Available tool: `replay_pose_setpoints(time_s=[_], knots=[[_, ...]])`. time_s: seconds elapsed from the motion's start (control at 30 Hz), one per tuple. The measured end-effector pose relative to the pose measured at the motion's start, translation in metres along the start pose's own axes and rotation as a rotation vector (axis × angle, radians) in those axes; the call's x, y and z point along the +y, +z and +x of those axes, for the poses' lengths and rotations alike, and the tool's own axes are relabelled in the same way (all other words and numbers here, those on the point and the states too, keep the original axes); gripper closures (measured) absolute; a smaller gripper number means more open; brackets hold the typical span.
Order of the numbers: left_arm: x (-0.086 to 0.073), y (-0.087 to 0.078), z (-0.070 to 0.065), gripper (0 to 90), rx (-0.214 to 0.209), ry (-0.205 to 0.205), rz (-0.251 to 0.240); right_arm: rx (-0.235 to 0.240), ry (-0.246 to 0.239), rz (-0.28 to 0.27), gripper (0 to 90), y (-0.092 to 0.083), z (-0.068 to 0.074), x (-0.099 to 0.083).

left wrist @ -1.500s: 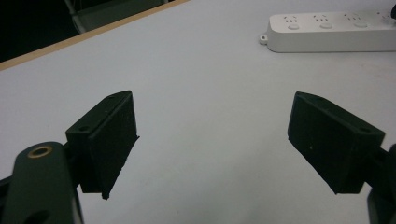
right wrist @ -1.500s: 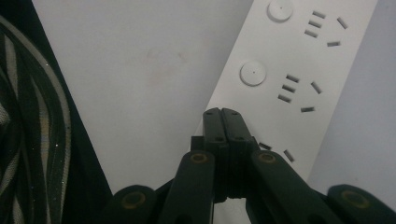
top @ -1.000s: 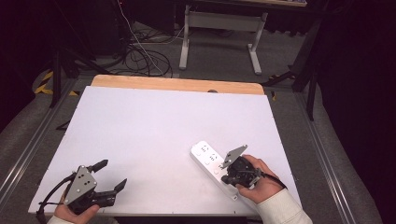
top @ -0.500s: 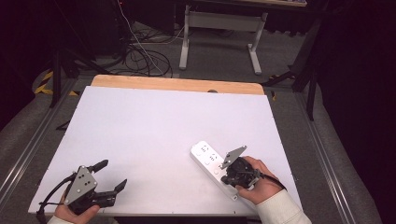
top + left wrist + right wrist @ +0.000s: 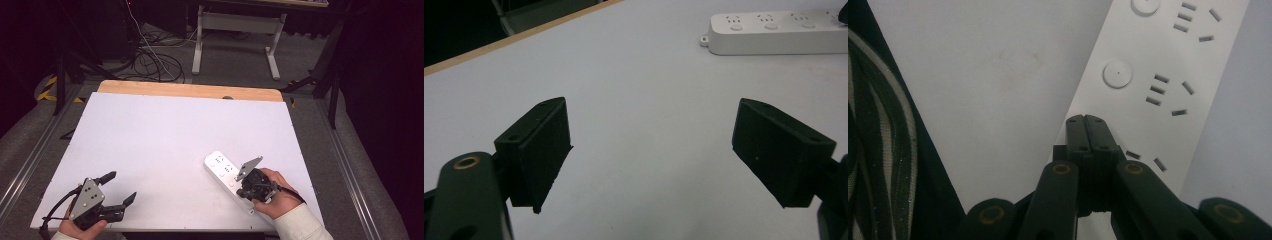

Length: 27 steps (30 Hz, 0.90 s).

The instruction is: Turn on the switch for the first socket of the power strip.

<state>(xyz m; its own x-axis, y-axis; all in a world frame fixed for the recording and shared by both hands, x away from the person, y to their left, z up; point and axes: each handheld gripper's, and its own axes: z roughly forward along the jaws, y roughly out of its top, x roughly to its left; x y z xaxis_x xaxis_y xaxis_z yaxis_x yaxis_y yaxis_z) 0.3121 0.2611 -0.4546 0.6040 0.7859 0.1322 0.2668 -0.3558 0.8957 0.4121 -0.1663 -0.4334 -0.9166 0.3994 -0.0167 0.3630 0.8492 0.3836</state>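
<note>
A long white plastic power strip [image 5: 229,179] with several sockets and round buttons lies flat on the white-topped desk [image 5: 165,145], toward the near right, set at an angle with one end pointing far-left and the other running under the person's right hand [image 5: 275,197].

The right gripper [image 5: 1085,120] is directly over the near part of the strip; in the right gripper view its jaws are pressed together with nothing between them, their tips at or just above the strip's top face beside a round button. Whether they actually touch the plastic cannot be told.

The left gripper [image 5: 121,187] rests at the near left corner of the desk, well apart from the strip, with its jaws spread wide and empty.

The strip looks like a rigid, hollow plastic body: fairly light, stiff and not fragile. Its smooth casing would likely slide on the desk if pushed from one end. Its width looks graspable, so the sound hold would be across the two long side walls near the middle, where it would hang balanced. A grip at one end would probably let it swing. The buttons probably need only a light downward press from closed jaw tips.
</note>
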Motion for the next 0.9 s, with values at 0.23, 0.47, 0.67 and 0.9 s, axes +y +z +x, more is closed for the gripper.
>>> replay_pose_setpoints(time_s=[0.23,0.47,0.67,0.9], knots=[[0.0,-0.001,0.0,16.6,0.003,-0.001,-0.004,0.02,0.022,0.004,90.0,0.001,-0.003,0.0],[0.0,-0.001,0.0,16.6,0.004,-0.001,-0.004,0.023,0.036,-0.033,90.0,0.0,-0.003,-0.005],[0.001,0.001,0.001,16.6,-0.002,0.002,-0.002,0.026,0.036,-0.055,90.0,-0.003,-0.002,-0.009],[0.001,0.001,0.001,16.6,-0.003,0.0,-0.003,-0.029,0.012,-0.142,90.0,-0.027,0.002,-0.005]])
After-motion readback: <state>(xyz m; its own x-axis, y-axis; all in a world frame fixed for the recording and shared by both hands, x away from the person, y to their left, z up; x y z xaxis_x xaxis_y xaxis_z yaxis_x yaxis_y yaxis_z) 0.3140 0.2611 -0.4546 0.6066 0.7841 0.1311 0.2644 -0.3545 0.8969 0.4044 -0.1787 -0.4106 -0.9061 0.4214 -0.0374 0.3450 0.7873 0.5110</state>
